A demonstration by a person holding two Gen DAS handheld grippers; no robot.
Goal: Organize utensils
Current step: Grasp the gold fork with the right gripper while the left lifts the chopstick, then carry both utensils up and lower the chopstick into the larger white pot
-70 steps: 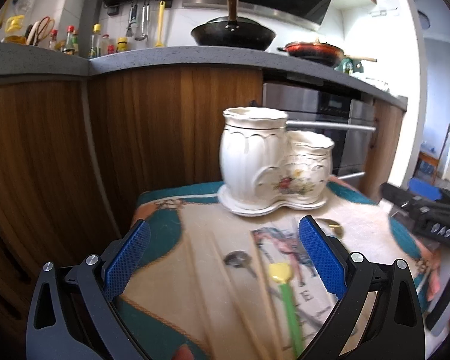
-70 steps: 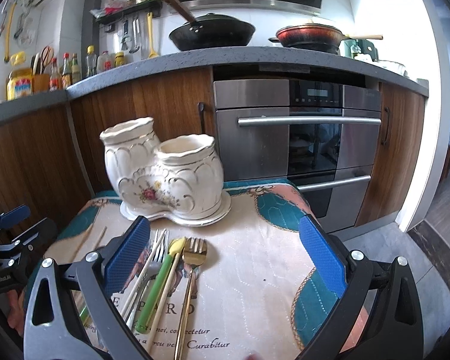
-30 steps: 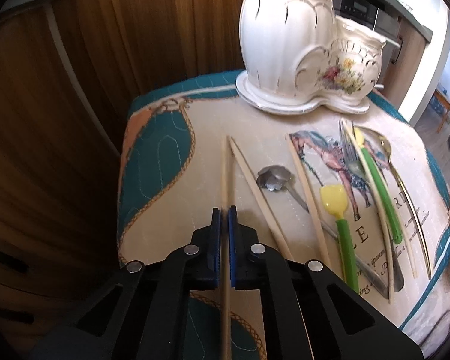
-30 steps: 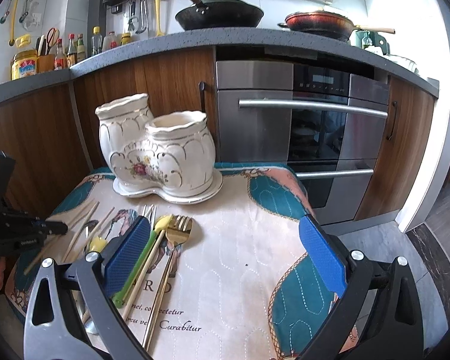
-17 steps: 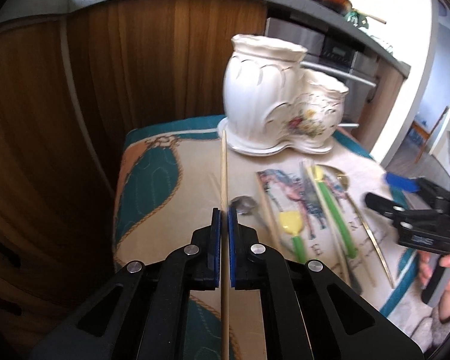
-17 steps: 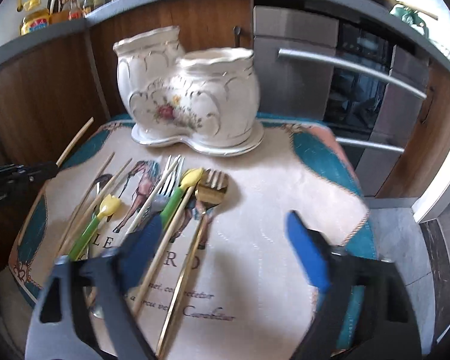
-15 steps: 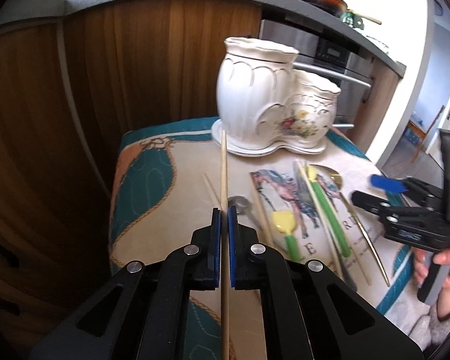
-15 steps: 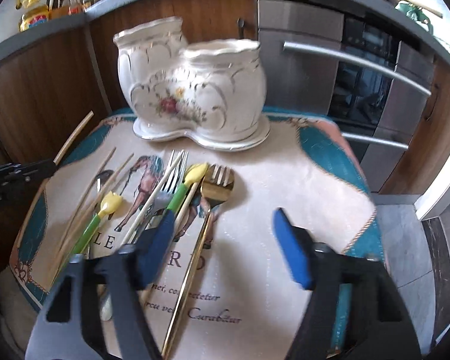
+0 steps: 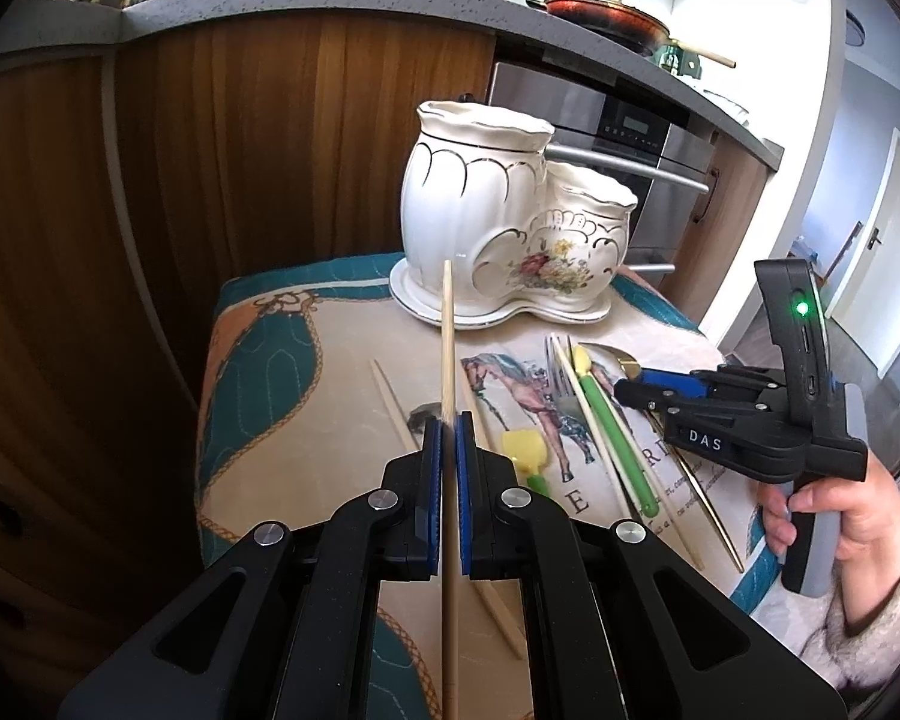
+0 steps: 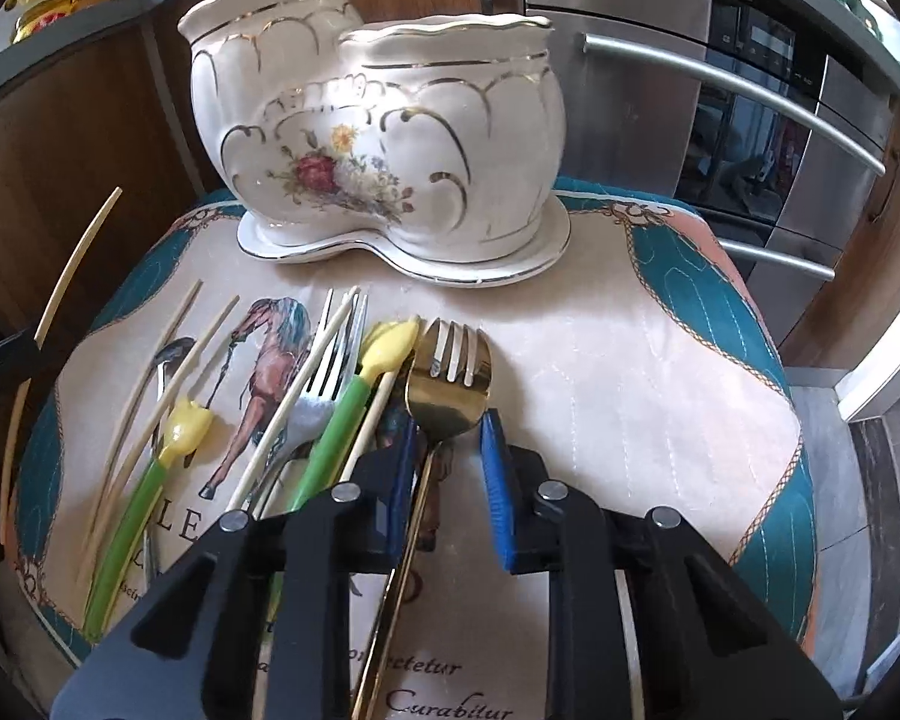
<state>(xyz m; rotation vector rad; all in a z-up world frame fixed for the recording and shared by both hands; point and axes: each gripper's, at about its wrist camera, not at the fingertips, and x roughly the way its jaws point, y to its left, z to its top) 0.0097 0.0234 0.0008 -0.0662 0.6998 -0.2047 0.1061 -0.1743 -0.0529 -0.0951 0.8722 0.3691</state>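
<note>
My left gripper [image 9: 448, 426] is shut on a wooden chopstick [image 9: 447, 336], held above the cloth and pointing at the white two-pot ceramic holder [image 9: 498, 222]. That chopstick also shows at the left of the right wrist view [image 10: 69, 276]. My right gripper [image 10: 447, 426] is partly open, low over the cloth, its fingers on either side of the gold fork [image 10: 447, 384]. Left of the fork lie a green-handled yellow utensil [image 10: 354, 402], a silver fork [image 10: 324, 372], a second yellow-tipped utensil [image 10: 174, 438] and loose chopsticks [image 10: 192, 372]. The holder [image 10: 390, 138] stands at the back.
The patterned teal and beige cloth [image 10: 660, 372] covers a small table with edges close on all sides. Wooden cabinets [image 9: 150, 210] and a steel oven [image 10: 750, 120] stand behind. The right gripper and hand show at right in the left wrist view [image 9: 750, 426].
My left gripper closed on a chopstick and lifted it off the cloth toward the holder. My right gripper moved down to the gold fork and narrowed its opening around it.
</note>
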